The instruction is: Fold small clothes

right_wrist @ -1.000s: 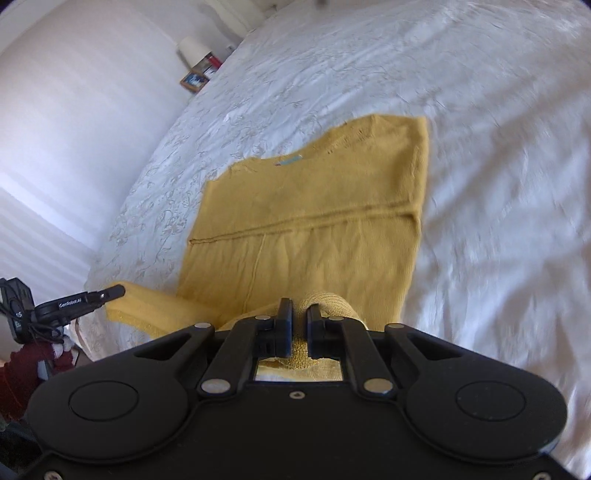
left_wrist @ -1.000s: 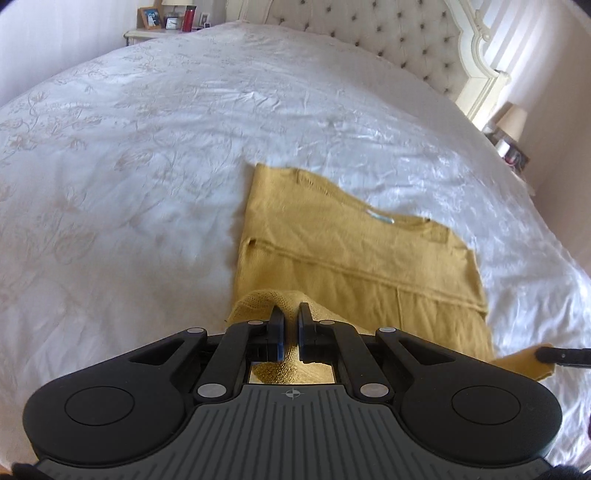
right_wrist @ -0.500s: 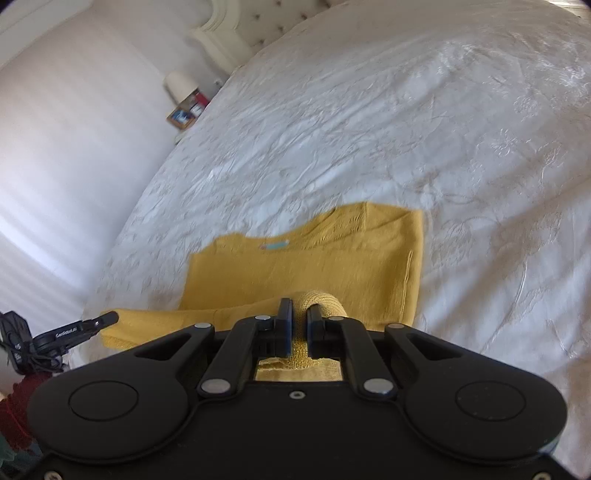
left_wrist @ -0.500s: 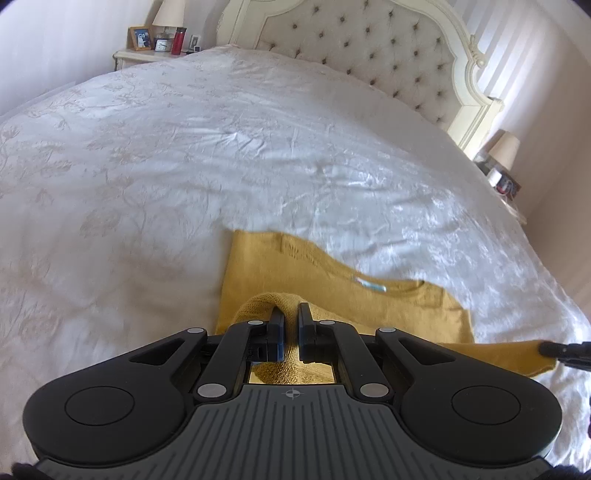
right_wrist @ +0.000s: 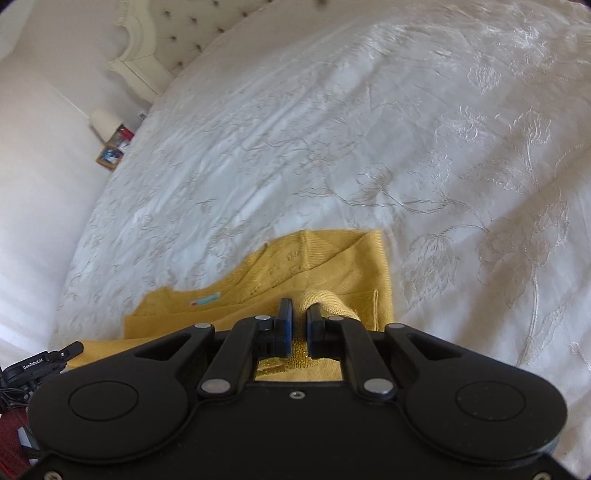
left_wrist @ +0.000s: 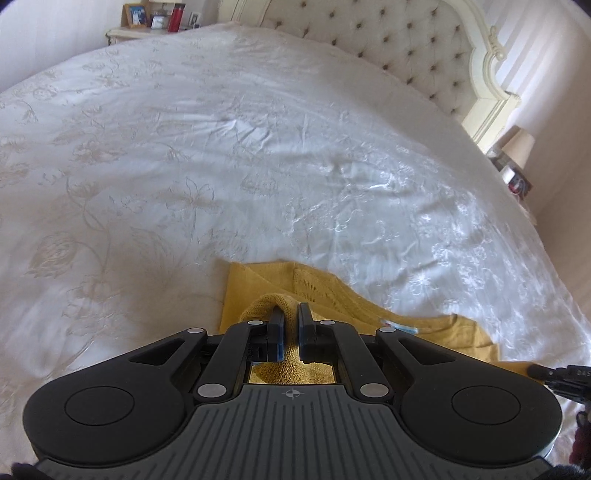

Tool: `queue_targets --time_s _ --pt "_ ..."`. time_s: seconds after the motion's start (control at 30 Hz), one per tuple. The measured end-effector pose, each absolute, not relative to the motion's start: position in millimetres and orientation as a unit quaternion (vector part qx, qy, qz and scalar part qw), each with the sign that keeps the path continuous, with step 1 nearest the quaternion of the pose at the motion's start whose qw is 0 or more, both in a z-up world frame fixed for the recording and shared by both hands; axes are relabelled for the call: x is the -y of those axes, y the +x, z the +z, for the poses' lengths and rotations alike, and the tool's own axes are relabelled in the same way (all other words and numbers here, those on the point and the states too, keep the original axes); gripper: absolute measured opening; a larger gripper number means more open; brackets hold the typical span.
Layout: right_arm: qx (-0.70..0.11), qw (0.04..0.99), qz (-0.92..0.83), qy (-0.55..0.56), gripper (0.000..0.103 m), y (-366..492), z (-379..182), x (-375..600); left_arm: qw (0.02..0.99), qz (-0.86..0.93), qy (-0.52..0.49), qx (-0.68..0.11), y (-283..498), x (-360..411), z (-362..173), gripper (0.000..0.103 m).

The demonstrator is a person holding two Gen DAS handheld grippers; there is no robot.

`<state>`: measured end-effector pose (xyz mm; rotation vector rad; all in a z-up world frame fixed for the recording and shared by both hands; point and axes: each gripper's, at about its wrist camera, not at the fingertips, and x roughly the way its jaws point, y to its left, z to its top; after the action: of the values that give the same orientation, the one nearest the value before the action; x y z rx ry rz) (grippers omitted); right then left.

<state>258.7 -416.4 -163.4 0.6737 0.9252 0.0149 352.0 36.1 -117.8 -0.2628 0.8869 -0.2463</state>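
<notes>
So there's a big bed with a white floral-embroidered bedspread (left_wrist: 258, 155) filling pretty much both views, with a cream button-tufted headboard (left_wrist: 399, 48) at the far end. Lying on the bedspread near the cameras is the mustard-yellow knitted sweater (right_wrist: 332, 266), flat at its far part, with a little blue neck label (right_wrist: 207, 298) showing. Its near edge is lifted off the bed and bunched up in both tools. The left gripper (left_wrist: 291, 328) has its jaws squeezed together on a fold of the yellow knit, and the right gripper (right_wrist: 300, 325) is doing the same, jaws pinching a hump of knit at the sweater's other side. Off past the bed there's a cream bedside table (left_wrist: 129, 33) with a red bottle (left_wrist: 176, 17) and a small photo frame (left_wrist: 135, 14) on it.
</notes>
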Motion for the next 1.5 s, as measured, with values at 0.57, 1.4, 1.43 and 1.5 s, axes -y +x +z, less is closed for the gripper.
queue_targets --time_s 0.57,1.4,1.43,1.5 --pt "-0.417 0.842 -0.055 0.338 0.059 287 -180 435 0.893 -0.077 -0.108 -0.430 403 -44 -136 0.059" --pt "-0.518 0.845 0.131 0.023 0.059 316 -195 312 0.844 -0.206 0.058 -0.492 350 44 -188 0.061" --pt "-0.511 0.850 0.125 0.031 0.059 323 -193 313 0.846 -0.207 0.057 -0.488 358 45 -187 0.061" --pt "-0.495 0.861 0.109 0.045 0.059 340 -186 319 0.852 -0.206 0.052 -0.479 376 48 -183 0.061"
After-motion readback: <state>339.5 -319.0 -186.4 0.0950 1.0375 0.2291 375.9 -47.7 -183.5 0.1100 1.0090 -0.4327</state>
